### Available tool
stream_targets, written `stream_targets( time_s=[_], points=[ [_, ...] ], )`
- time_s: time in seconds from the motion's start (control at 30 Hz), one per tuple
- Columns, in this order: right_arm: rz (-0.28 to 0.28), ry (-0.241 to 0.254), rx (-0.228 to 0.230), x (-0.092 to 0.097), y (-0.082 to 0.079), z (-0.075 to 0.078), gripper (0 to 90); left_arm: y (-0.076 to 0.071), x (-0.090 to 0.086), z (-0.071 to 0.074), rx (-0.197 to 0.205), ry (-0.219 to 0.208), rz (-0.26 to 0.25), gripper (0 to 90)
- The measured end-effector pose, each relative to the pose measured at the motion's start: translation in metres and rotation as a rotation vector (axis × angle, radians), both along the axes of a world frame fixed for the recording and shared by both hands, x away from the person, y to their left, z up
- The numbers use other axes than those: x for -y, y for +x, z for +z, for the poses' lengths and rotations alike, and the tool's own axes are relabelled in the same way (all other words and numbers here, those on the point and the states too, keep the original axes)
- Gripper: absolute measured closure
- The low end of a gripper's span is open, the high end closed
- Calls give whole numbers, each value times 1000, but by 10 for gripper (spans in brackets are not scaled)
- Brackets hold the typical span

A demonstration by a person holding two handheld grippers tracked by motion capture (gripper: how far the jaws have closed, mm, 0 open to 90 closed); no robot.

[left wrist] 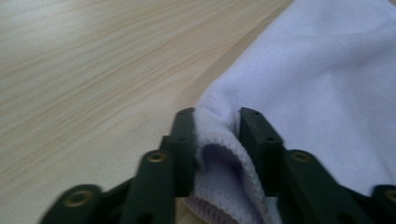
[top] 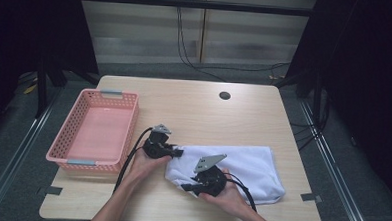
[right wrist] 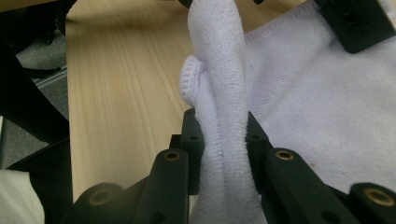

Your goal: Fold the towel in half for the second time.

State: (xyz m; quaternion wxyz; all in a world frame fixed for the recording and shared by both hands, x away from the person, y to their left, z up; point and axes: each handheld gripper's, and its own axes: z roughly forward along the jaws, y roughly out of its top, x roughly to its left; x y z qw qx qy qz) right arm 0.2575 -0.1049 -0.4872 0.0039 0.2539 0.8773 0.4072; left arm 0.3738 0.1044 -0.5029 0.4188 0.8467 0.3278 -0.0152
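On the pale wooden table (top: 194, 110) | white terry-cloth towel (top: 241, 167) lies folded at near right, pink perforated plastic basket (top: 90, 131) at left | left gripper (left wrist: 217, 128) pinches towel's hemmed corner | right gripper (right wrist: 219, 133) clamps bunched towel edge.

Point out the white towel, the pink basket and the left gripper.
white towel (top: 252, 163), high view, its flat middle.
pink basket (top: 73, 114), high view, its left wall.
left gripper (left wrist: 217, 135), left gripper view, between its fingertips.

Overhead view faces forward; gripper views closely share the towel (top: 241, 165).
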Motion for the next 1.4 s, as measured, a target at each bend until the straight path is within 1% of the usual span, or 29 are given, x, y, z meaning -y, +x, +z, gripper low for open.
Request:
stream_targets(
  time_s=[0.07,0.1,0.2,0.27,0.33,0.37,0.4,0.43,0.47,0.5,0.57,0.63,0.7,0.77,0.8,0.83,0.9,0.97,1.03,1.07,1.1,1.13,1.17,1.2,1.23,1.27,1.3,1.4],
  points=[
    [-3,2,11,1,-1,1,768,0,-3,3,-9,-34,5,797],
    [-4,9,15,1,-1,2,767,0,-4,6,-13,-57,8,811],
    [-14,24,29,1,-1,9,767,0,-11,16,-14,-108,29,818],
    [-20,45,36,0,-1,15,767,0,-17,22,-16,-147,39,818],
    [-18,60,47,-2,-2,21,767,0,-21,29,-18,-156,52,818],
    [-13,67,48,-3,-1,24,767,-1,-22,32,-15,-153,53,818],
    [-15,77,44,-5,-1,26,766,-2,-23,37,-8,-137,66,817],
    [-14,86,43,-7,0,28,767,-3,-24,41,-5,-137,64,817],
    [-11,90,43,-8,0,30,767,-5,-25,46,1,-152,59,817],
    [-14,97,43,-10,1,31,766,-6,-27,51,13,-145,54,817],
    [-5,103,48,-15,0,34,767,-6,-31,58,13,-150,68,817],
    [-1,109,55,-21,0,38,767,-6,-36,64,19,-136,79,817],
    [8,121,69,-26,1,44,766,-6,-42,70,20,-142,88,817],
    [24,133,84,-32,1,51,766,-8,-46,78,39,-145,82,816],
    [33,144,87,-35,1,53,766,-10,-48,81,43,-158,91,816],
    [38,151,88,-38,2,56,766,-10,-50,85,39,-161,107,816],
    [47,157,95,-44,3,61,766,-9,-55,94,51,-161,103,817],
    [59,166,109,-51,5,67,766,-9,-59,103,57,-146,103,816],
    [76,161,134,-59,5,74,764,-11,-64,114,72,-132,112,817],
    [84,173,136,-63,4,78,764,-12,-67,118,77,-133,118,817],
    [91,189,144,-65,4,81,764,-14,-68,121,85,-124,111,817],
    [92,203,144,-68,3,83,764,-15,-68,122,90,-117,117,817],
    [89,206,153,-69,2,83,764,-15,-67,121,92,-111,114,816],
    [83,206,153,-69,0,82,764,-14,-65,118,101,-117,116,815],
    [76,207,164,-67,-1,79,763,-14,-61,113,122,-124,102,813],
    [66,210,173,-64,-2,76,763,-12,-57,108,123,-120,92,813],
    [57,209,167,-60,-2,72,763,-11,-51,104,103,-122,104,813],
    [9,212,131,-40,-5,64,761,-7,-31,96,73,-117,70,812]
  ],
)
